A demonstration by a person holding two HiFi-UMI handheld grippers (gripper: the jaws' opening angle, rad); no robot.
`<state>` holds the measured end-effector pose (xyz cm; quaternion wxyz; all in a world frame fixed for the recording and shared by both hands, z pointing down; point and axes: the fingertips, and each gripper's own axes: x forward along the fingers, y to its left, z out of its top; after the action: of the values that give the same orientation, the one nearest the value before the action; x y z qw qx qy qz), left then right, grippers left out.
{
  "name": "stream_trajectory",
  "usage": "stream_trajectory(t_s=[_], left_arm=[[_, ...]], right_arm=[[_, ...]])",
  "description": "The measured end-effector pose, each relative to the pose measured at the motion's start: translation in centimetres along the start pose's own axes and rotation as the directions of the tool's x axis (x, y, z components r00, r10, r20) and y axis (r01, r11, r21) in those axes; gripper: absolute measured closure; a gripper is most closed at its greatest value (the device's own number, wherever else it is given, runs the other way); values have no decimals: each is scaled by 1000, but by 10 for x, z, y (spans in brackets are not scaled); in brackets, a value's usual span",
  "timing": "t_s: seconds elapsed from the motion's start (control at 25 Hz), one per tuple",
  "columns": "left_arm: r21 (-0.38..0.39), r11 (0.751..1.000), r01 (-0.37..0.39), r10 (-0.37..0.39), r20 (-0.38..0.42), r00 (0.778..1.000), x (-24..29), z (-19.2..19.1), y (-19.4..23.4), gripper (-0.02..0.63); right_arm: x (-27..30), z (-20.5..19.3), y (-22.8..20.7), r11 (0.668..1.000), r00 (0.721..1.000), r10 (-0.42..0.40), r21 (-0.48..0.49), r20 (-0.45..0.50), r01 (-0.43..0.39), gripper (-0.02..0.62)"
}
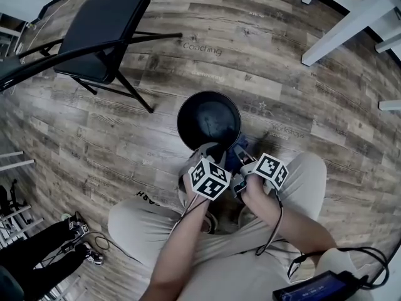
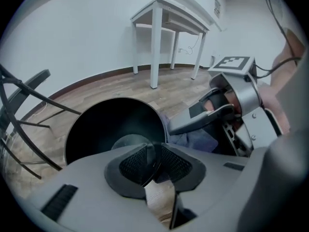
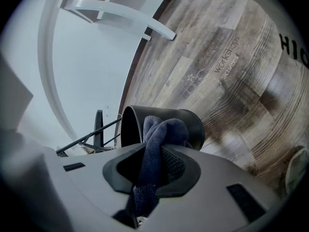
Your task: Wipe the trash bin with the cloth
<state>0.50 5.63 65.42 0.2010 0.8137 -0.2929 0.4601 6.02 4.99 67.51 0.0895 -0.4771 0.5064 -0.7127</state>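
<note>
- left forearm (image 1: 178,246) and right forearm (image 1: 282,215): bare, reaching forward from the lap and converging at the near rim of the bin (image 1: 207,119).
- left gripper (image 2: 153,162): tipped steeply down over that rim. Jaws stand apart with the thin bin wall between the pads (image 2: 133,165); not clamped, floor (image 1: 188,74) shows through the gap below.
- right gripper (image 3: 153,166): shallower tilt, just beside the left one on its right. Jaws clamped on the cloth (image 3: 161,132).
- cloth: dark blue, coarse knit, twisted into a rope. A fat bunch sticks out past the pads and a tail runs back down between the jaws. The bunch sits at the bin's outer wall near the rim, on the person's side; can't confirm contact.
- bin: round, black, smooth with a slight sheen, thin wall, plain rim. On the floor just in front of the knees.
- pads are black fine mesh set in matte grey plastic bodies. Each gripper has a cube (image 1: 208,179) with black-and-white square markers.
- thin black cable (image 1: 279,221) runs along the right forearm.
- floor: grey-brown wood-look planks with faint printed words.
- chair (image 1: 106,30): black, folding, flat seat, thin tube legs, well apart from the bin at upper left.
- table (image 2: 159,13): white, square legs, by the wall beyond the bin.
</note>
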Motion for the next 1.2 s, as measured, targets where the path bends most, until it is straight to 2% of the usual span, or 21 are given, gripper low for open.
stream_trajectory(t_s=[0.16,0.4,0.52,0.68,0.96,1.08,1.2], left_arm=[[-56,998,33,-32,15,999,0,-1,0,531],[-115,991,72,-68,38,997,1,1,-5,583],[-124,989,78,-74,40,996,1,2,-5,594],[-127,989,81,-76,40,996,1,3,-6,595],[-155,984,91,-81,68,994,0,3,-6,603],[-134,988,80,-70,78,994,0,3,-7,604],[-46,997,61,-57,87,995,-2,5,-10,584]], right_arm=[[10,-2,-17,998,1000,-24,50,14,24,526],[33,0,-49,993,995,-93,83,38,90,526],[47,5,-69,986,988,-142,92,53,137,526],[64,11,-98,969,976,-206,150,71,194,526],[94,18,-141,951,962,-260,194,85,240,526],[105,21,-158,943,956,-283,204,75,263,526],[114,24,-172,946,952,-302,140,58,292,526]])
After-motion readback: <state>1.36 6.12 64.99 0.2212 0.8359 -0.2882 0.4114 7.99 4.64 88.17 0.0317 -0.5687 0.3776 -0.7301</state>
